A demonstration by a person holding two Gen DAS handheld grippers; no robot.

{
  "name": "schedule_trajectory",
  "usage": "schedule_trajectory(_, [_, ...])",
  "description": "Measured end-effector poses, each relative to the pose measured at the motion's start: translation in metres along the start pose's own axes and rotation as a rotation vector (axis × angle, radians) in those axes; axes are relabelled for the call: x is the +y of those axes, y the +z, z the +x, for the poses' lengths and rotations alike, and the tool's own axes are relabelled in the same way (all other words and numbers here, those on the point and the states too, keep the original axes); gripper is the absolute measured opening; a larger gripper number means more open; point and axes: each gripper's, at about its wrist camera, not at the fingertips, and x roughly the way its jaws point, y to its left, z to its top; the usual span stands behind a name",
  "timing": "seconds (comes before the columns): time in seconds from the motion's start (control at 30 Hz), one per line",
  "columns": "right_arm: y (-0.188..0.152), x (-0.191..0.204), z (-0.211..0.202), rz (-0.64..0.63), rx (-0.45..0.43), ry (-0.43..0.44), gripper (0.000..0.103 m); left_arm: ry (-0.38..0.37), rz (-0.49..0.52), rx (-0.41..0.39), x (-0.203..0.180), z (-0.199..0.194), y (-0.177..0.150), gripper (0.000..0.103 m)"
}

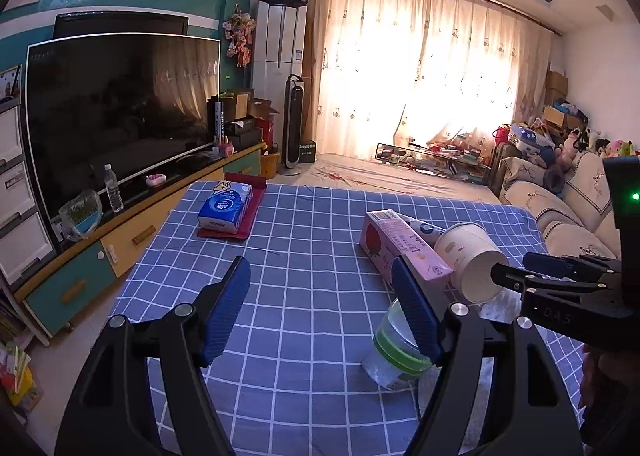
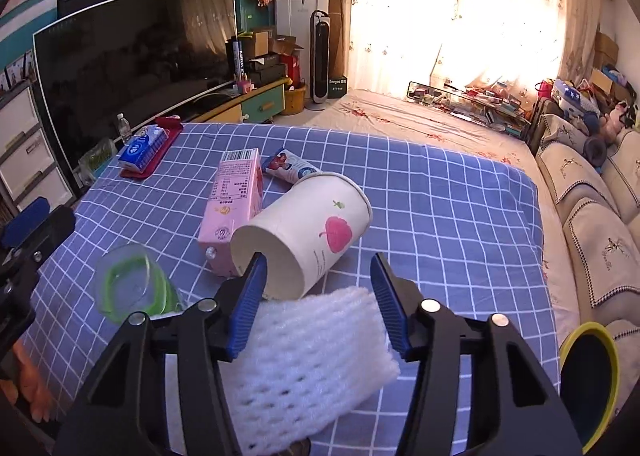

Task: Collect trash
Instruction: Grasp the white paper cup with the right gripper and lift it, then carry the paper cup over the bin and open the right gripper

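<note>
I hold both grippers, left [image 1: 320, 308] and right [image 2: 318, 298], fingers spread, near the tipped paper cup [image 2: 304, 236]; foam net [image 2: 312, 360] lies between the right fingers.

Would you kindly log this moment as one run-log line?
left gripper: open, empty | right gripper: open over foam net | paper cup: on its side | bin: right of table

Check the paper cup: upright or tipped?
Tipped. The paper cup lies on its side on the tablecloth, base toward the camera, leaning against the pink carton.
</note>
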Motion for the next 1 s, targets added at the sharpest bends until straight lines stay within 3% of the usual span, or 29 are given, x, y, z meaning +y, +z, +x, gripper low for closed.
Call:
schedule_trajectory(0.13, [0.0, -0.003, 0.006, 0.011, 0.009, 0.008, 0.03, -0.002, 0.006, 0.01, -0.001, 0.002, -0.002, 0.073])
schedule_trajectory(0.2, [-0.001, -0.006, 0.005, 0.022, 0.002, 0.017, 0.012, -0.008, 0.009, 0.016, -0.002, 0.003, -0.002, 0.073])
schedule_trajectory(0.27, [-0.002, -0.009, 0.0, 0.034, -0.023, 0.02, 0.005, -0.01, 0.013, 0.016, -0.003, 0.003, -0.003, 0.073])
schedule_trajectory(0.67, [0.001, -0.028, -0.023, 0.105, -0.1, 0.047, 0.003, -0.006, 0.022, -0.002, -0.002, 0.003, -0.004, 0.074])
schedule_trajectory(1.0, [-0.003, -0.047, -0.066, 0.159, -0.164, 0.075, 0.003, -0.02, 0.04, -0.034, -0.006, -0.007, -0.003, 0.075])
